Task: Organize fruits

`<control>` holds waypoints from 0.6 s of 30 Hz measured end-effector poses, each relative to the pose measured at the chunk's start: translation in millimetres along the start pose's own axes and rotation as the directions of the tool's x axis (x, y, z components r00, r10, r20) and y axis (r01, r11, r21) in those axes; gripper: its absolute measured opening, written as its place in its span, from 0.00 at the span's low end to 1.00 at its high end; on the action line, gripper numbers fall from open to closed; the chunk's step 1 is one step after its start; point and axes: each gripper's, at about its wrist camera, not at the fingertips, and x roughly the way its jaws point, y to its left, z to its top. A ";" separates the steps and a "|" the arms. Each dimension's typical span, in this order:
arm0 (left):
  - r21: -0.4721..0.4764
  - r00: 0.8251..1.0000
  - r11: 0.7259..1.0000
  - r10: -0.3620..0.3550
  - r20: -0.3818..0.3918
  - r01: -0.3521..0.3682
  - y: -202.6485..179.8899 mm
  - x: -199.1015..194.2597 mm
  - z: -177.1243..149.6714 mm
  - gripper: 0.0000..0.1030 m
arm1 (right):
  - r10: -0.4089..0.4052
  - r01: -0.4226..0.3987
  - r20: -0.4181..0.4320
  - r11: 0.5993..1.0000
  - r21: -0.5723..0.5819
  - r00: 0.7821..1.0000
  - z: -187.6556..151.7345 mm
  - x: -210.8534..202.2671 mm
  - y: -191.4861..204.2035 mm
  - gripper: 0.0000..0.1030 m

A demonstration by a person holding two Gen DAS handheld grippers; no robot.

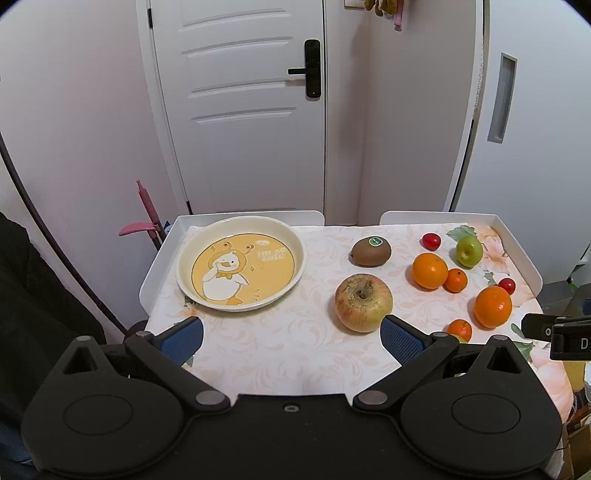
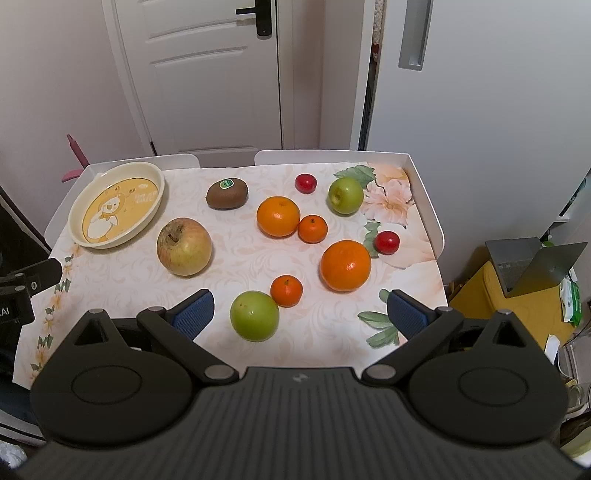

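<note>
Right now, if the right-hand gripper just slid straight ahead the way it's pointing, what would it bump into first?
Probably the near green apple, sitting just ahead between the open fingers of the right gripper, left of centre. The small mandarin touches it just behind. Height above the table is hard to judge.

A white panelled door [image 1: 243, 107] with a black lever handle [image 1: 308, 70] stands behind the tabletop [image 2: 236, 258], set in pale pinkish walls [image 1: 74, 110]. To the right, a white cabinet [image 2: 480, 92] carries a recessed grey handle [image 2: 415, 33]. An open laptop [image 2: 532, 264] sits on something yellow.
</note>
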 end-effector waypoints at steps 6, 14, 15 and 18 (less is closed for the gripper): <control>0.002 1.000 1.000 0.002 0.002 -0.002 0.1 -0.1 -0.3 1.00 | 0.001 -0.001 0.001 1.000 0.002 1.000 1.2 -1.6 -1.8 1.00; 0.003 1.000 1.000 0.002 0.004 -0.002 0.6 -0.8 -0.7 1.00 | 0.006 -0.006 0.002 1.000 0.001 1.000 3.7 -2.2 -4.2 1.00; 0.003 1.000 1.000 0.003 0.003 -0.003 0.1 -0.6 -0.2 1.00 | 0.009 -0.009 -0.001 1.000 -0.004 1.000 4.0 -1.7 -5.1 1.00; 0.005 1.000 1.000 0.002 0.000 -0.002 -1.9 0.9 1.5 1.00 | 0.020 -0.020 -0.012 1.000 -0.017 1.000 2.1 3.3 -8.5 1.00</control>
